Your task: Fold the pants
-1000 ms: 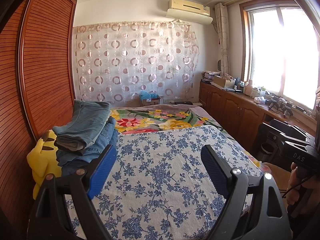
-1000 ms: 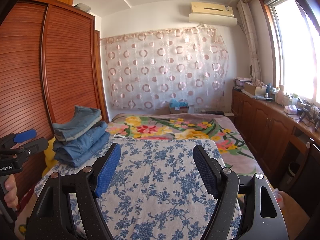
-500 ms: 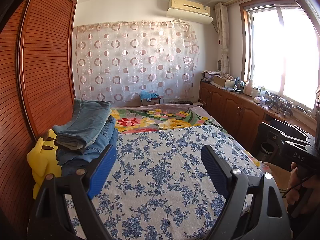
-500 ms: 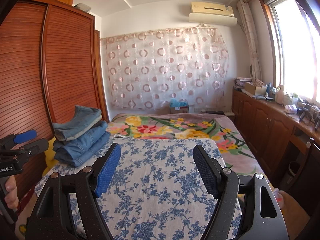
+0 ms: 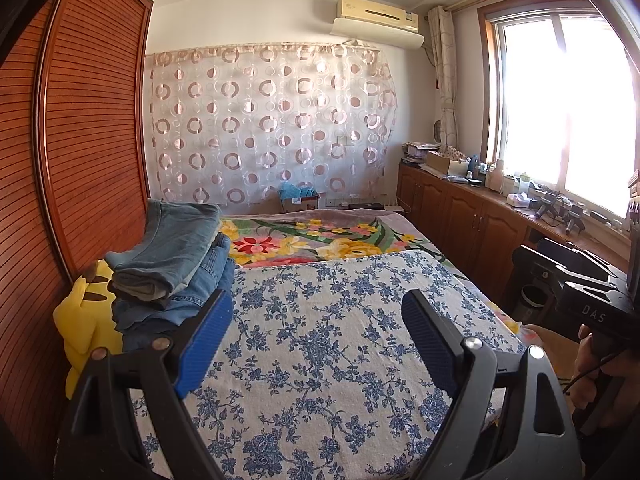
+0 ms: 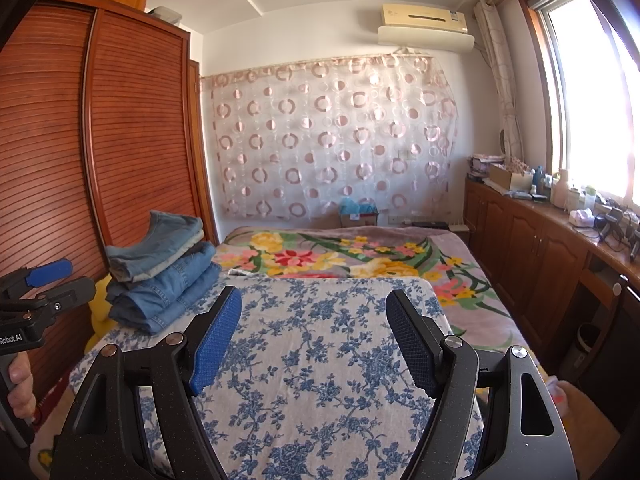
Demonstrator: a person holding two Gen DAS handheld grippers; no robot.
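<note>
A stack of folded blue jeans lies at the left edge of the bed, also in the right wrist view. My left gripper is open and empty, held above the blue-flowered bedspread, just right of the stack. My right gripper is open and empty above the same bedspread. The left gripper shows at the left edge of the right wrist view. The right gripper's body shows at the right of the left wrist view.
A yellow plush toy sits under the stack by the wooden wardrobe. A bright floral blanket covers the bed's far half. Wooden cabinets with clutter run along the right under the window.
</note>
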